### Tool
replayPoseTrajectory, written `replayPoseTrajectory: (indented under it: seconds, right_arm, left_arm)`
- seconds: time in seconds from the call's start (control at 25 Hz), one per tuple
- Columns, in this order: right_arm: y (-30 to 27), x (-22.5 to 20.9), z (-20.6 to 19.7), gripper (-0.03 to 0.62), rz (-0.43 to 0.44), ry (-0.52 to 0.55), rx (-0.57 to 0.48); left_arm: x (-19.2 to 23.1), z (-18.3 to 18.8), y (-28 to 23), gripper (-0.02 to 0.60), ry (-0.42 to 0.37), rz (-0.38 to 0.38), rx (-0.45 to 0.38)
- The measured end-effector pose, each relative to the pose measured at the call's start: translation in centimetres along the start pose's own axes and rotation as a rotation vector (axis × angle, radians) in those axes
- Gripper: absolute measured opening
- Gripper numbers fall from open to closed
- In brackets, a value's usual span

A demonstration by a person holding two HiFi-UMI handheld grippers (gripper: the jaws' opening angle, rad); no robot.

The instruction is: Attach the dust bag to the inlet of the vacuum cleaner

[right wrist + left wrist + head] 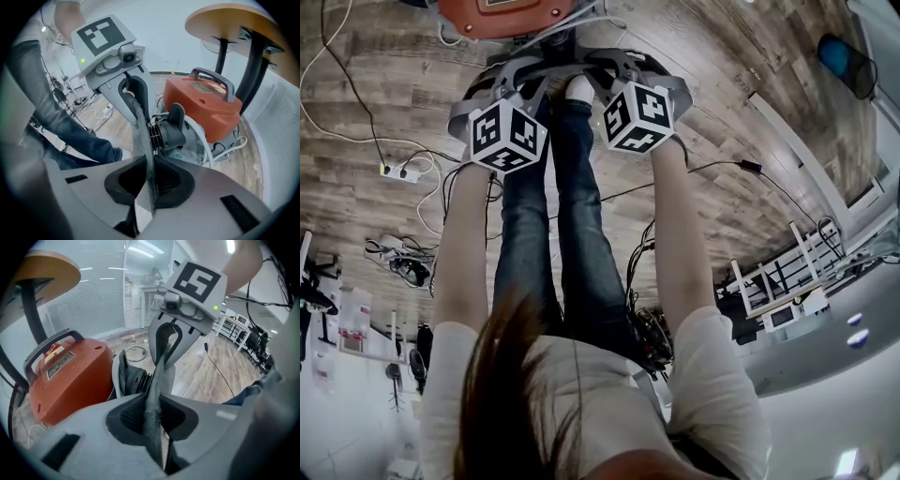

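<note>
Since the dust bag (pixel 157 376) is soft, light cloth that likely sags, your left tongs (pixel 152 404) and right tongs (pixel 150 180) each grip its edge; stretch it taut over the inlet (pixel 171 129).

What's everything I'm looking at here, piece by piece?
vacuum cleaner: one, orange, on the wood floor ahead of the feet
inlet: one, black, on the vacuum cleaner's near side
dust bag: one, grey, stretched between both grippers by the inlet
round table: one, wooden top, black legs, beside the vacuum cleaner
power strip: one, white, floor at left
cables: several, white and black, across the floor
left gripper: one, grey, fingers shut on the dust bag
right gripper: one, grey, fingers shut on the dust bag
legs: two, blue jeans, standing by the vacuum cleaner
</note>
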State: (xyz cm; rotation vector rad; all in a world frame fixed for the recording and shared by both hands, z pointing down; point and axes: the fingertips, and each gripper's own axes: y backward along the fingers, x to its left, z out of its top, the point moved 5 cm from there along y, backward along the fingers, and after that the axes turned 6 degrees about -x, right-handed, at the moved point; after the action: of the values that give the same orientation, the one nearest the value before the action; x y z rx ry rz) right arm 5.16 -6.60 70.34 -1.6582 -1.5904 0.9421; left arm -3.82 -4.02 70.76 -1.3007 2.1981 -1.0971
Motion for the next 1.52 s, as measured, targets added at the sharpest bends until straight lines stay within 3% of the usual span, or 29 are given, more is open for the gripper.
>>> replayPoseTrajectory:
  seconds: [0.12, 0.24, 0.32, 0.52, 0.64, 0.88, 1.0, 1.12, 1.24, 1.52]
  right_arm:
    - [-0.3, -0.5, 0.5, 0.037, 0.056, 0.098, 0.032]
    - [-0.2, -0.7, 0.7, 0.038, 0.071, 0.120, 0.039]
    - [-0.2, -0.6, 0.6, 0.038, 0.054, 0.087, 0.021]
    - [-0.1, -0.3, -0.1, 0.043, -0.045, -0.081, -0.048]
    - [-0.1, -0.1, -0.2, 0.048, -0.075, -0.126, -0.061]
    - [-0.3, -0.7, 0.5, 0.046, 0.029, 0.045, 0.015]
    - [-0.3, -0.9, 0.8, 0.046, 0.056, 0.082, 0.031]
    - [-0.2, -0.8, 0.6, 0.046, 0.025, 0.010, -0.002]
    - [-0.2, -0.8, 0.2, 0.051, -0.028, -0.097, -0.054]
    - [-0.4, -0.7, 0.2, 0.058, -0.039, -0.095, -0.040]
  left_arm:
    - [-0.4, -0.6, -0.1, 0.063, 0.076, 0.047, -0.023]
    - [-0.6, -0.7, -0.2, 0.061, 0.114, 0.065, -0.024]
    - [-0.4, -0.5, -0.1, 0.061, 0.121, 0.039, -0.011]
    - [0.8, 0.4, -0.1, 0.071, 0.049, -0.032, 0.034]
    - [1.1, 0.7, -0.1, 0.090, 0.044, -0.041, 0.039]
    - [0.2, -0.2, 0.0, 0.069, 0.102, 0.042, -0.043]
    - [0.0, -0.6, -0.1, 0.066, 0.138, 0.054, -0.057]
    - [0.2, -0.4, -0.1, 0.067, 0.182, 0.033, -0.036]
    - [0.6, 0.0, -0.2, 0.072, 0.167, 0.012, -0.010]
    - [0.4, -0.1, -0.3, 0.072, 0.198, 0.021, -0.018]
